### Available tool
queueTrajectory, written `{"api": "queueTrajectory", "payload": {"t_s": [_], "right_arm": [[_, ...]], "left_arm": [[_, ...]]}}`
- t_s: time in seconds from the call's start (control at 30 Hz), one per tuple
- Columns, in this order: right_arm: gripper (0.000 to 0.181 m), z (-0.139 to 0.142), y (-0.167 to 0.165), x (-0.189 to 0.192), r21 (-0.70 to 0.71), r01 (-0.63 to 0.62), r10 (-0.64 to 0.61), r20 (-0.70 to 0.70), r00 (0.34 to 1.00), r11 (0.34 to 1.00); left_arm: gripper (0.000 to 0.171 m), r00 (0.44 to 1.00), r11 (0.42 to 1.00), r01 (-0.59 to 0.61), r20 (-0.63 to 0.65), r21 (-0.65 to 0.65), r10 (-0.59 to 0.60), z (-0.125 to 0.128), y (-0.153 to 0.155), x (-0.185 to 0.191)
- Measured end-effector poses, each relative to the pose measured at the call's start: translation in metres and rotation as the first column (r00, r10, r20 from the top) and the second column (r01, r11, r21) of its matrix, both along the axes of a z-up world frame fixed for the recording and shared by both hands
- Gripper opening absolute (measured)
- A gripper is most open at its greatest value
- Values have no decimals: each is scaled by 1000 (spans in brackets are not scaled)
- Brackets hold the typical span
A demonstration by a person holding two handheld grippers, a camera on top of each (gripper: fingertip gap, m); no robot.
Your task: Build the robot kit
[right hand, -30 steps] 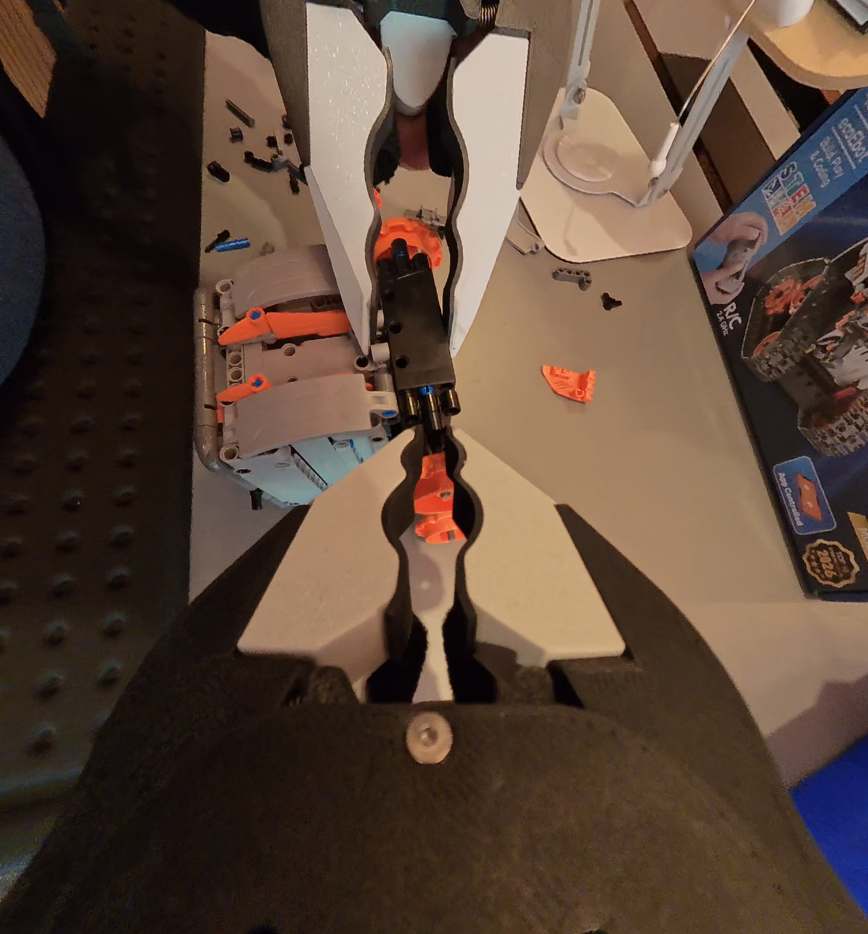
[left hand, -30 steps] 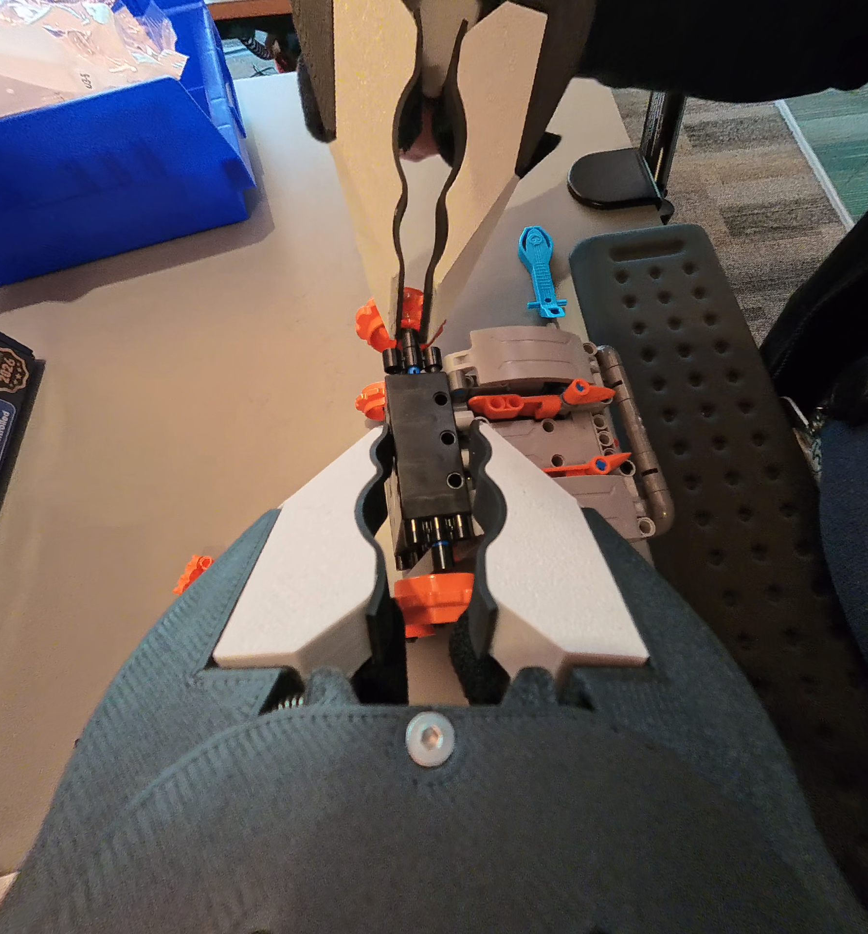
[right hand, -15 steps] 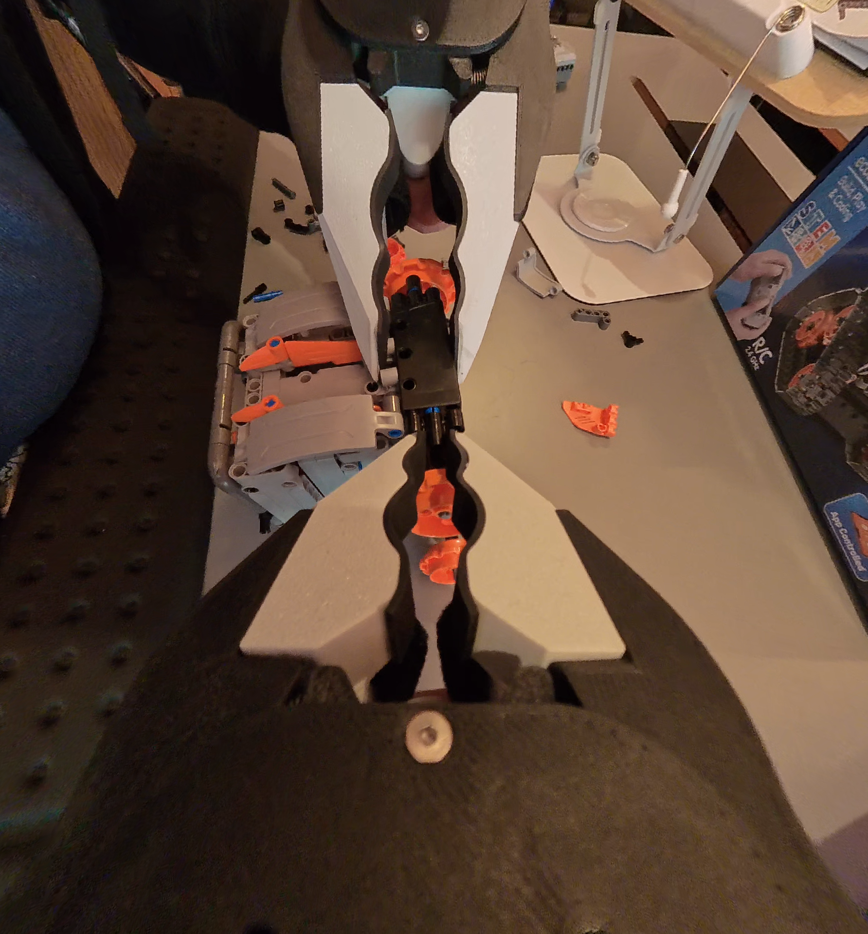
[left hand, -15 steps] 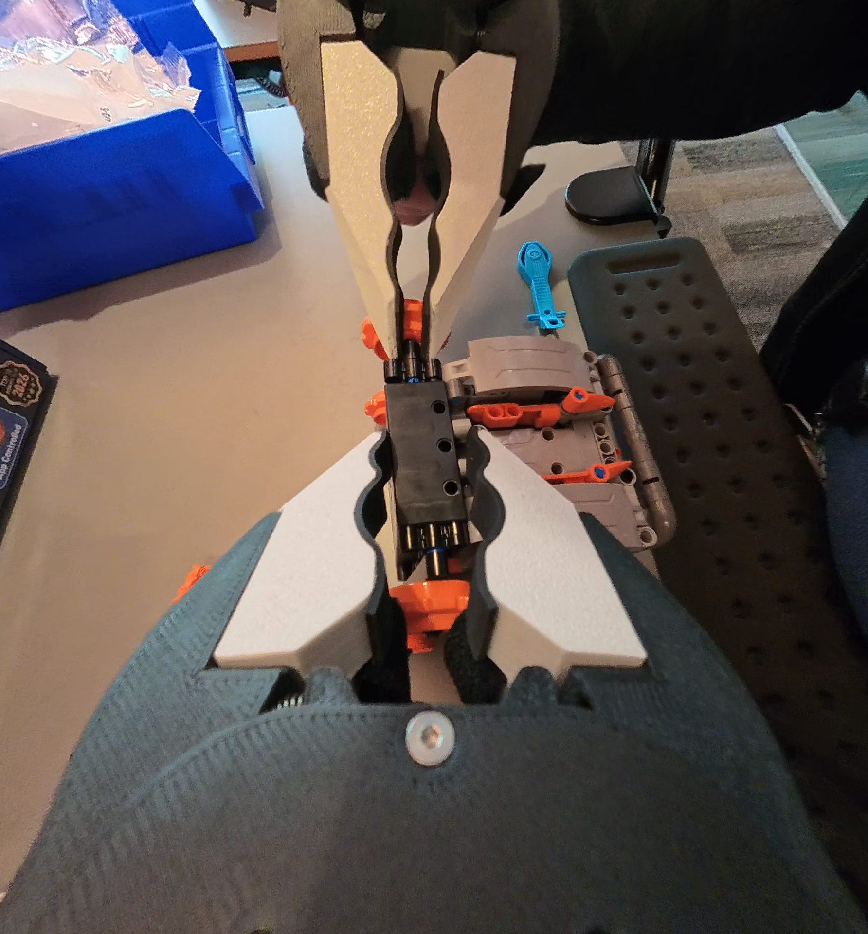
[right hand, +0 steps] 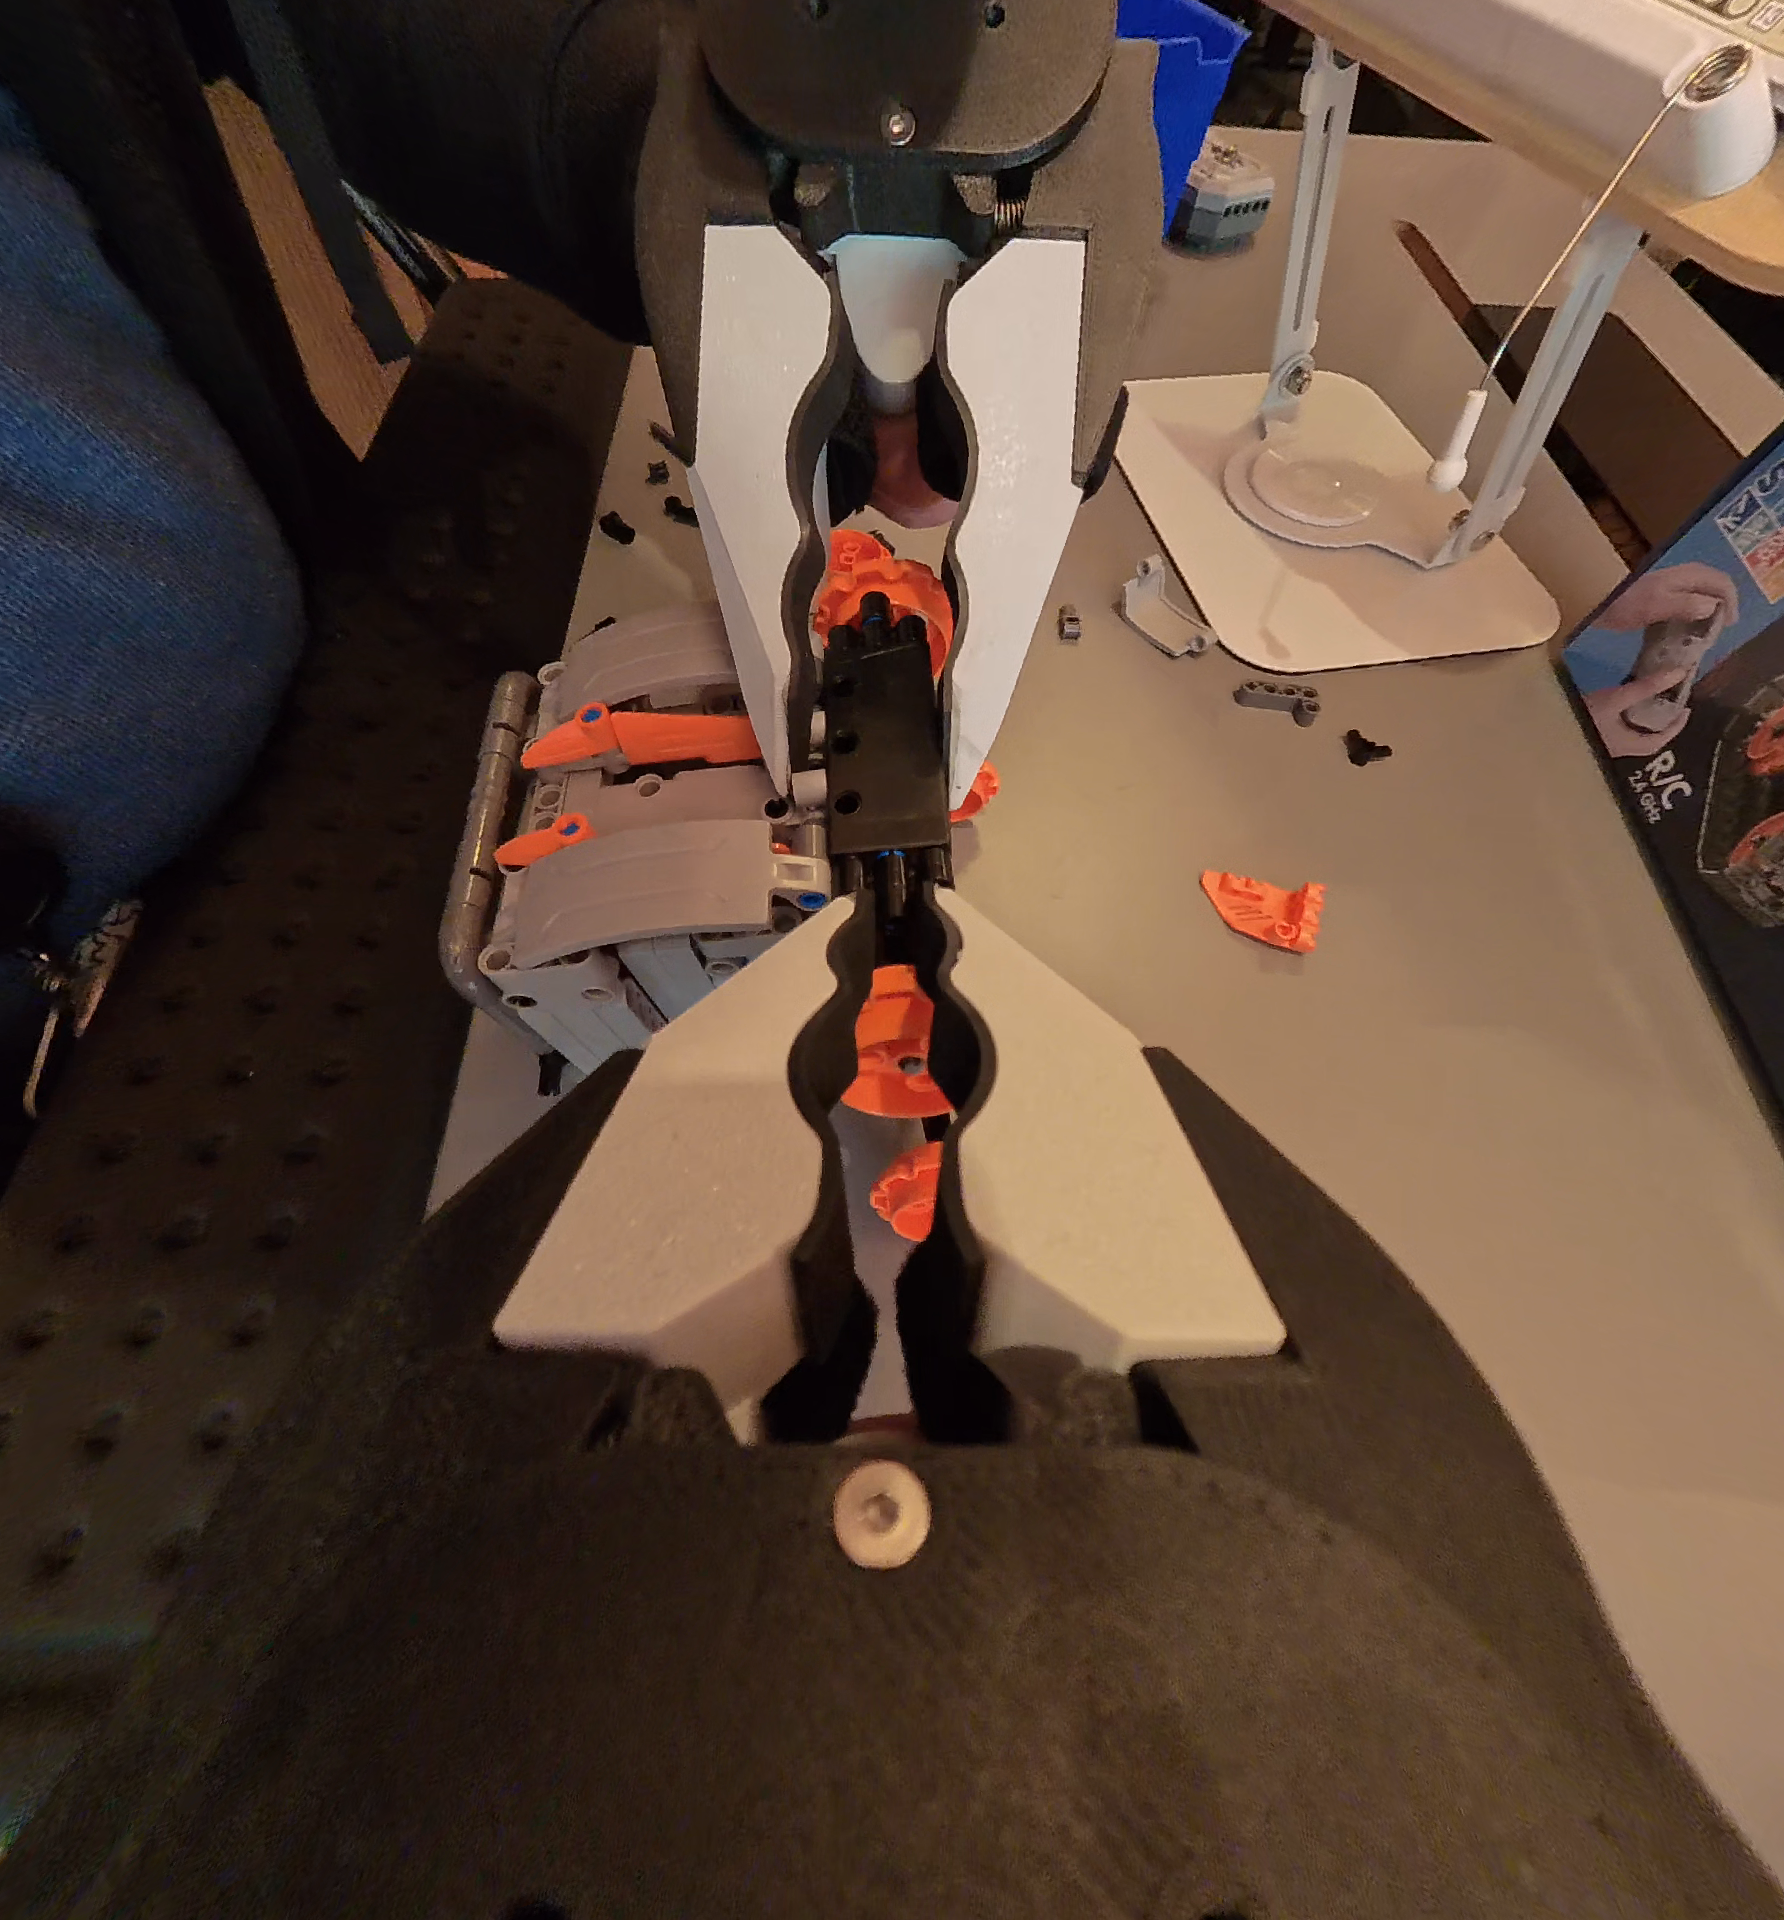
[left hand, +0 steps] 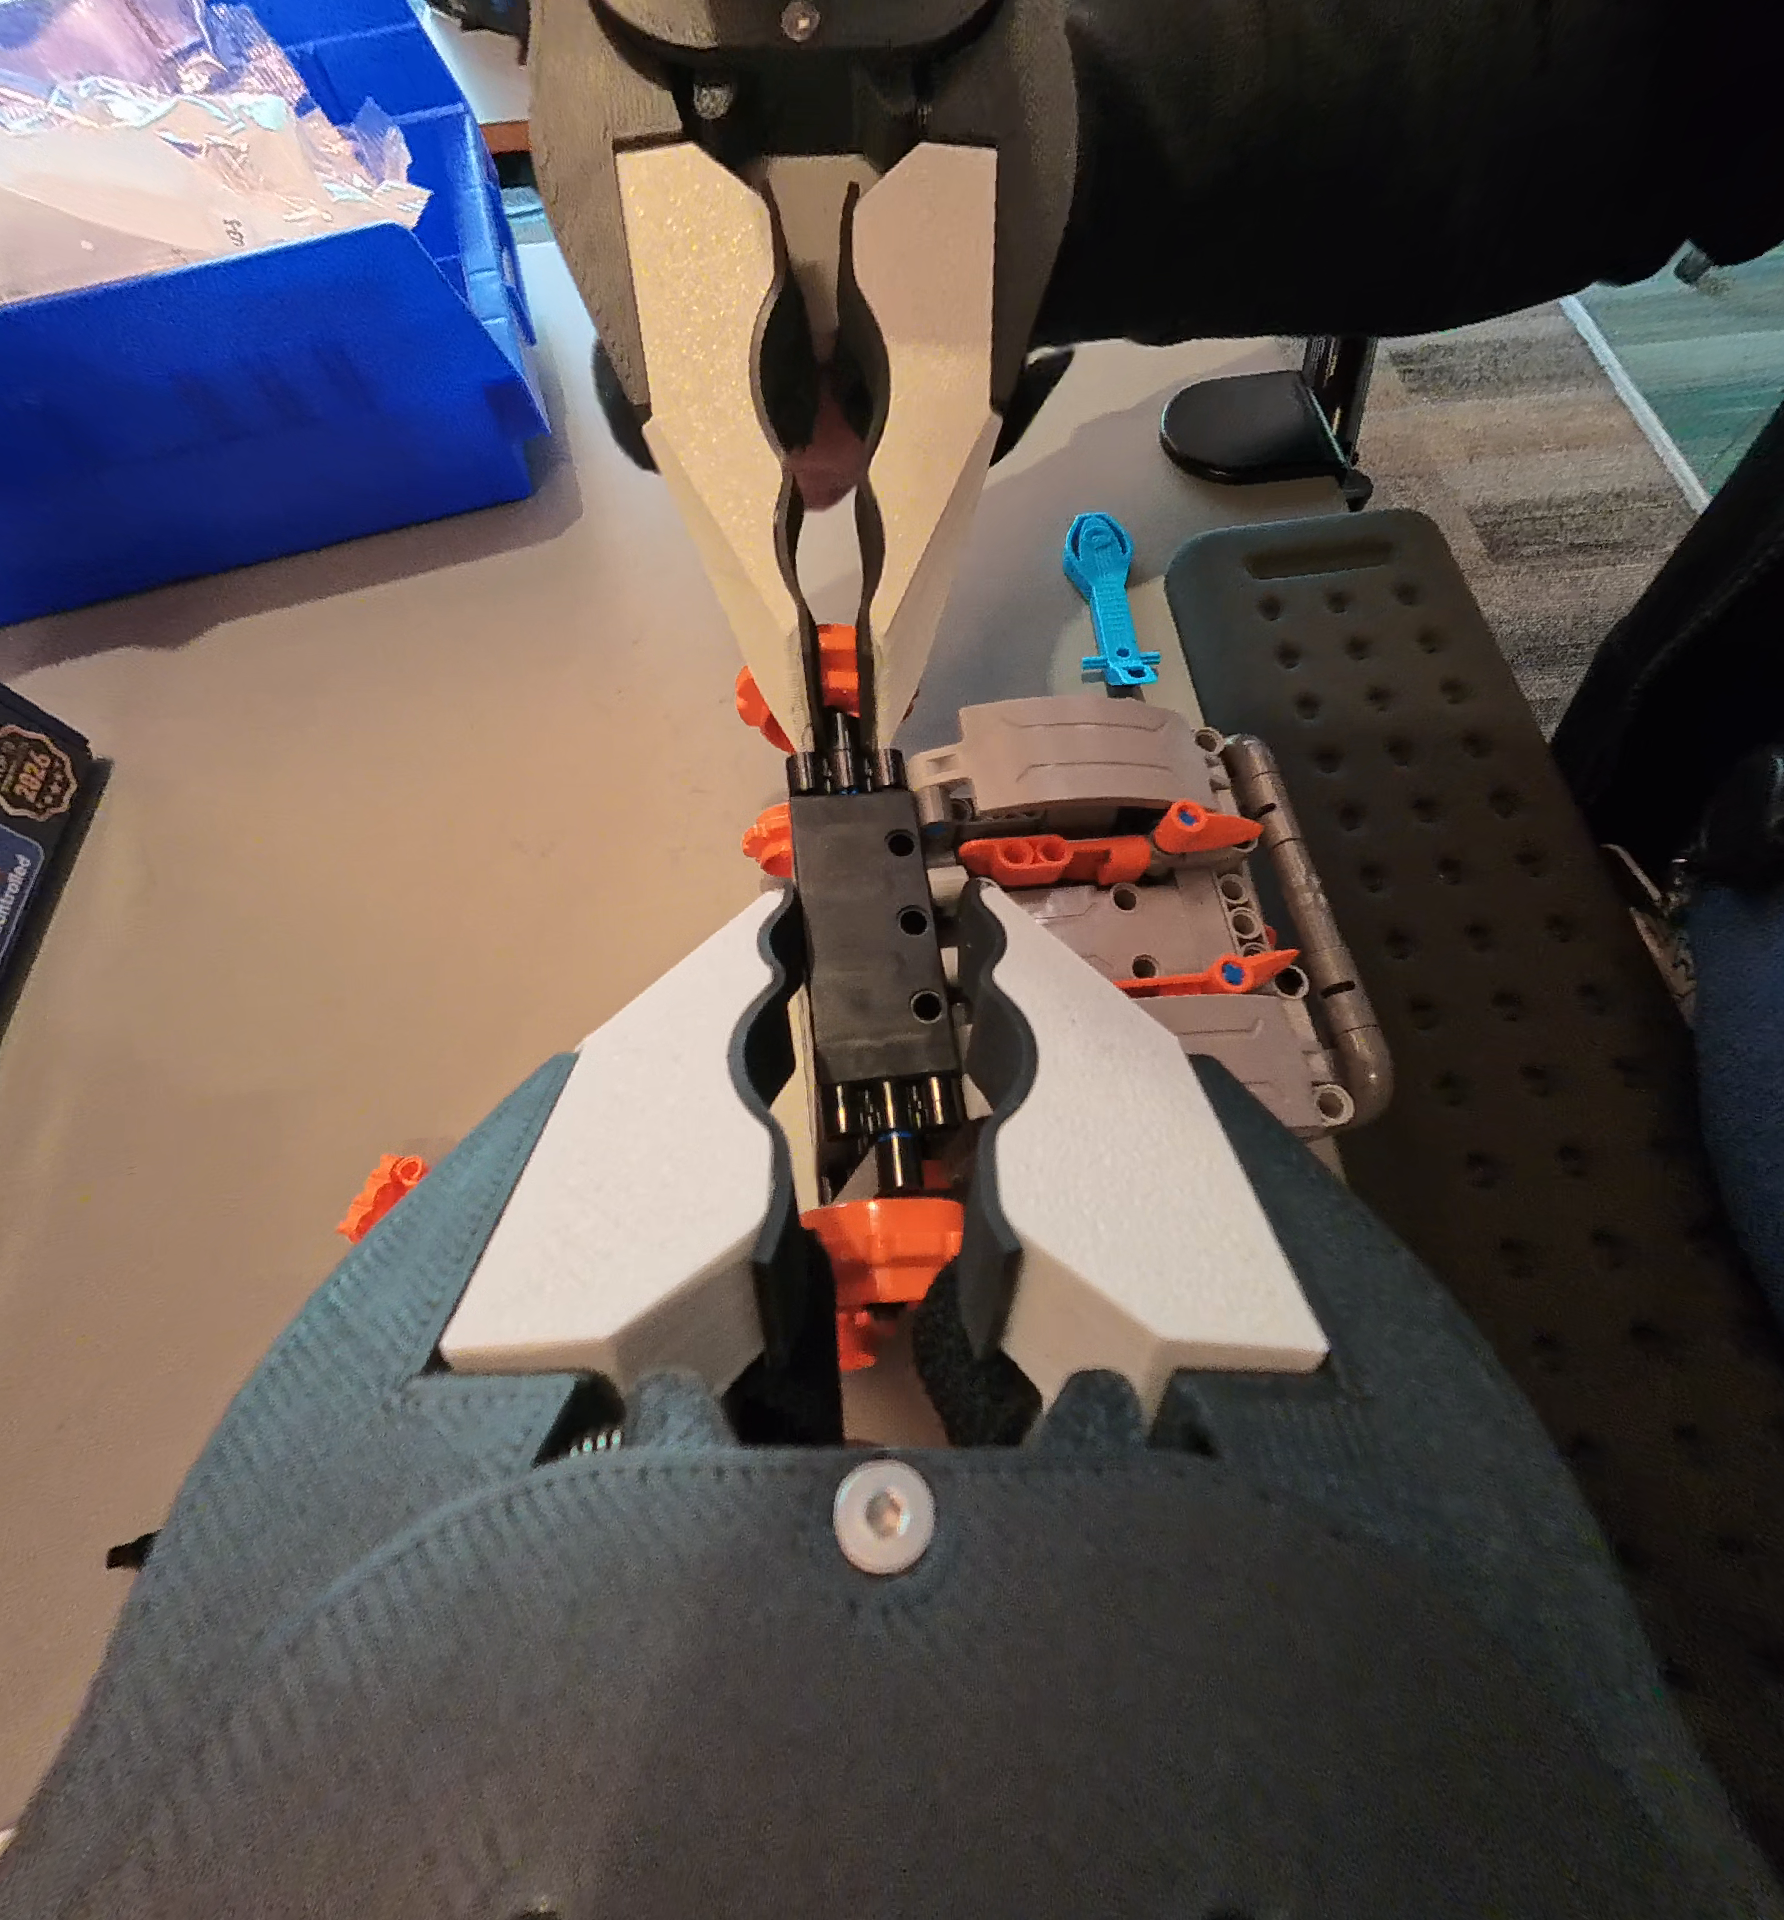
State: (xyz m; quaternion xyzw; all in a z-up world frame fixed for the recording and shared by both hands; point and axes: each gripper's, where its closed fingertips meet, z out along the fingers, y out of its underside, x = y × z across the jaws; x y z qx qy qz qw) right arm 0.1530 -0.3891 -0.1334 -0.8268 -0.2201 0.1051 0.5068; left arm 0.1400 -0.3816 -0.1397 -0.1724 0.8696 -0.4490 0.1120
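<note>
Black block held end to end between my two grippers, long axis running straight from one to the other.

The black block [left hand: 872, 940] hangs just above the counter [left hand: 368, 852], joined to the grey and orange model [left hand: 1127, 894] on one side. My left gripper [left hand: 880, 935] has its fingers [left hand: 680, 1122] clamped on the block's flanks at the near end, an orange wheel [left hand: 883, 1247] behind them. My right gripper [right hand: 893, 914] has its fingers pinched together on the black pins [right hand: 893, 883] at the opposite end, an orange hub [right hand: 893, 1039] between the fingers. A blue bin [left hand: 192, 395] and a boxed kit [right hand: 1740, 748] lie well apart.
</note>
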Motion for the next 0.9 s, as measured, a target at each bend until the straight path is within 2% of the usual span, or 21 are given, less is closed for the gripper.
{"api": "queueTrajectory", "payload": {"t_s": [0.23,0.37,0.43,0.57,0.7,0.77,0.87,0.9], "right_arm": [[2,0,3,0,-5,-10,10,-2,1000,1000],[6,4,5,2,-5,48,-48,-1,999,999],[18,13,2,5,16,102,-102,-5,995,995],[31,29,-7,12,62,209,-204,-78,976,976],[33,36,-18,24,49,334,-326,-123,937,941],[33,32,-22,28,24,386,-379,-146,914,922],[25,35,-17,6,33,363,-340,-276,899,931],[29,32,-15,-2,17,357,-338,-288,896,934]], "left_arm": [[25,1000,1000,-6,-6,-2,6,0,3,0],[27,999,999,-29,41,42,27,3,8,1],[27,997,997,-56,64,47,53,4,10,2],[28,980,993,-80,188,92,61,15,11,1],[28,934,981,-149,345,122,99,24,15,1],[28,888,971,-187,449,148,102,28,14,-2],[28,844,965,-223,523,137,121,28,10,-12],[29,829,963,-234,544,135,125,28,10,-17]]}}
